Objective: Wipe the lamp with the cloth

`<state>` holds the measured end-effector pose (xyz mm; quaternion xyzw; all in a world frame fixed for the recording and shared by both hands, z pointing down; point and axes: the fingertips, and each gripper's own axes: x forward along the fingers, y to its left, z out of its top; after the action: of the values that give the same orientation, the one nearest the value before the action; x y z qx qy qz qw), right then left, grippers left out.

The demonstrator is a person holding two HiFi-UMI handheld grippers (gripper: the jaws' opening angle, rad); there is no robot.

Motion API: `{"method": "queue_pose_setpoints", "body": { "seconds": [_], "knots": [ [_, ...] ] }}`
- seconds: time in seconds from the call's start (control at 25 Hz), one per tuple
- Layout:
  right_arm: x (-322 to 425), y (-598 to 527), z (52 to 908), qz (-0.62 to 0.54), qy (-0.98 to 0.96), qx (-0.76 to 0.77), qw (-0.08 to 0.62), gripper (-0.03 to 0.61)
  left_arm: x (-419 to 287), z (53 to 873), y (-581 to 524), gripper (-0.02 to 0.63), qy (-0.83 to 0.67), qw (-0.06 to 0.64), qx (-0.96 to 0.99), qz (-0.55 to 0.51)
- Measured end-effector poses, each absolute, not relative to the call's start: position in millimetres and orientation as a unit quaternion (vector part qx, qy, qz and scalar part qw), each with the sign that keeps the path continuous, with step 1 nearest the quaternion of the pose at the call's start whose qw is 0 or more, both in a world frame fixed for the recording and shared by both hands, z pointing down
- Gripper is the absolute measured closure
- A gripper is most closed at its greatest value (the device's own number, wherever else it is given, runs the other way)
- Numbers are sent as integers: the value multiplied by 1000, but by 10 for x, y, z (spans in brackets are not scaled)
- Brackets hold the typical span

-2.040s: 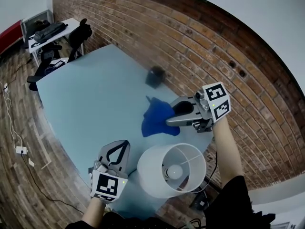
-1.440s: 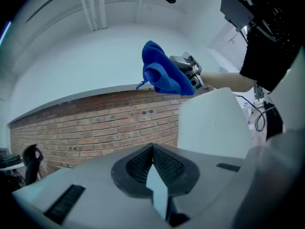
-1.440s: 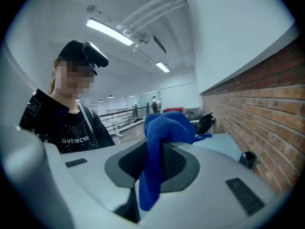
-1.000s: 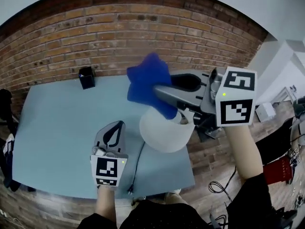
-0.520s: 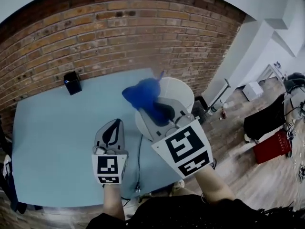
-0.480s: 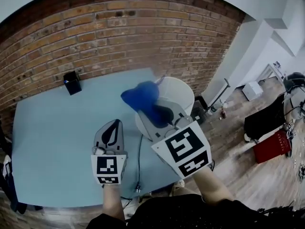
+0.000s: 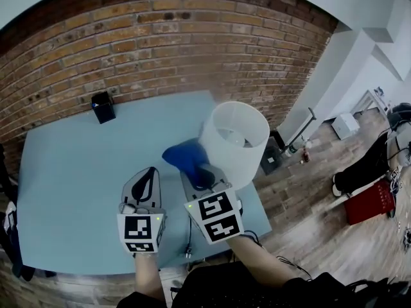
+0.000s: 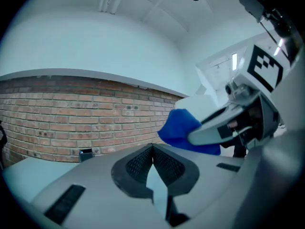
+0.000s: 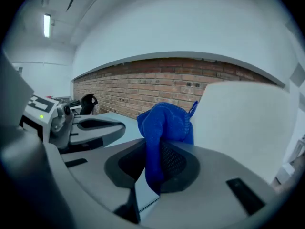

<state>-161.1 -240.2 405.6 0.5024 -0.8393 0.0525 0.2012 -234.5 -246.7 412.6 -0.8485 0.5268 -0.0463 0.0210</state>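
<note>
Since half a second ago the right hand-held gripper (image 7: 198,172) has drawn back and dropped, so the blue cloth (image 7: 185,158) no longer sits up by the rim of the lamp (image 7: 234,141) but lies low against the left side of its white shade. This hand-held gripper is pinching the cloth: in the right gripper view a fold hangs down between the two pressed jaws while the rest bunches up above their tips. The bunch sits at the left edge of the shade; whether it truly presses on the shade or lies just beside it cannot be told. The lamp stands upright near the right edge of the pale blue desk (image 7: 70,172), its open top towards the head camera. The left hand-held gripper (image 7: 150,172) is just to the left of the right one, roughly level with it and apart from the lamp; its jaws are pressed together with nothing between them. A dark cable (image 7: 189,241) runs on the desk between the two hand-held grippers towards the near edge. A small black box (image 7: 103,106) stands at the far side of the desk, by the brick wall (image 7: 160,43), well apart from the lamp.
</note>
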Motion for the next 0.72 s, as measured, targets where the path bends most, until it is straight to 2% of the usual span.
{"method": "queue_pose_setpoints", "body": {
  "seconds": [0.16,0.28,0.4,0.56,0.72],
  "knots": [
    [-1745,-2236,4485,109,-851,463,223,517,-2399,4162,-2435,604,526,19,-848,-56],
    [-1776,-2001,4476,118,-866,433,219,517,-2394,4163,-2411,604,523,15,-850,-57],
    [-1641,-1761,3948,84,-891,412,172,517,-2334,4087,-2373,604,520,22,-852,-55],
    [-1241,-1697,2902,-16,-899,428,93,517,-2242,4024,-2367,604,514,29,-856,-54],
    [-831,-1820,2590,-79,-878,462,96,517,-2140,4036,-2382,604,507,29,-860,-58]
  ]
}}
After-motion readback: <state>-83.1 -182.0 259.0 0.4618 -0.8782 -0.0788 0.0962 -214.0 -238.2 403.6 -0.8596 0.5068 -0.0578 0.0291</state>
